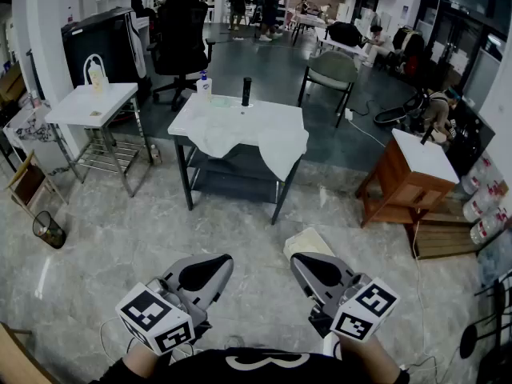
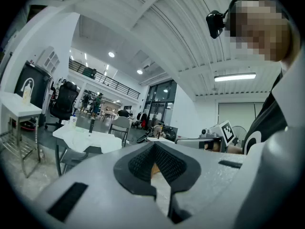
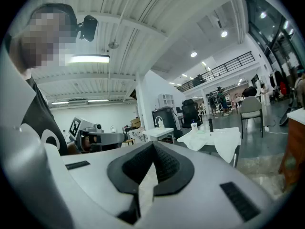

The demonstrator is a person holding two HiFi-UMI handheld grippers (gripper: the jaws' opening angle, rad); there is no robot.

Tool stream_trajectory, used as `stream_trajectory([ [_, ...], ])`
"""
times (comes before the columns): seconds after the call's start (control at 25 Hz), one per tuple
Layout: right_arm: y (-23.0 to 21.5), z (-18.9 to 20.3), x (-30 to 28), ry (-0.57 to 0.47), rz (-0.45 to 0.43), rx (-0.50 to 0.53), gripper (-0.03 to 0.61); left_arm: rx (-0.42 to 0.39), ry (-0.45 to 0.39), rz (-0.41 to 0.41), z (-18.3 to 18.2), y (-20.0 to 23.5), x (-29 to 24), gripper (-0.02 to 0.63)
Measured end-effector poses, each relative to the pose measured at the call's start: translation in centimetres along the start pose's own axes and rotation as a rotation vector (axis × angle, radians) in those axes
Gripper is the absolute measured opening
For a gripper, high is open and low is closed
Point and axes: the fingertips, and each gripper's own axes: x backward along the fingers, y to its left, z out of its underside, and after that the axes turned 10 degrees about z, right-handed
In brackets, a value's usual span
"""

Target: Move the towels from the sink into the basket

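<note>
White towels (image 1: 220, 138) lie crumpled on a white-topped table (image 1: 272, 112) ahead of me, and one towel (image 1: 284, 154) hangs over its front right edge. No sink or basket shows in any view. My left gripper (image 1: 220, 262) and right gripper (image 1: 300, 261) are held low and close to my body, above the floor, well short of the table. Both point forward with their jaws together and nothing between them. The left gripper view shows the towels (image 2: 90, 138) far off, and the right gripper view shows the hanging towel (image 3: 217, 144).
A bottle (image 1: 204, 85) and a black cylinder (image 1: 246, 91) stand at the table's back edge. A white side table (image 1: 92, 106) is at the left, a wooden stand (image 1: 408, 181) at the right. A pale object (image 1: 308, 242) lies on the floor near my right gripper. Chairs and people are farther back.
</note>
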Motion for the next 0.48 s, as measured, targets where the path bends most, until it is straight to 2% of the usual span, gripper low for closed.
stream_trajectory([
  [0.28,1.5,-0.3,-1.5,-0.050,0.012,0.027,0.003,-0.038,0.005,0.014,0.0,1.6,1.5,0.005],
  [0.48,3.8,-2.1,-0.5,-0.157,-0.066,0.039,0.003,-0.049,0.002,0.029,0.1,1.5,1.8,0.005],
])
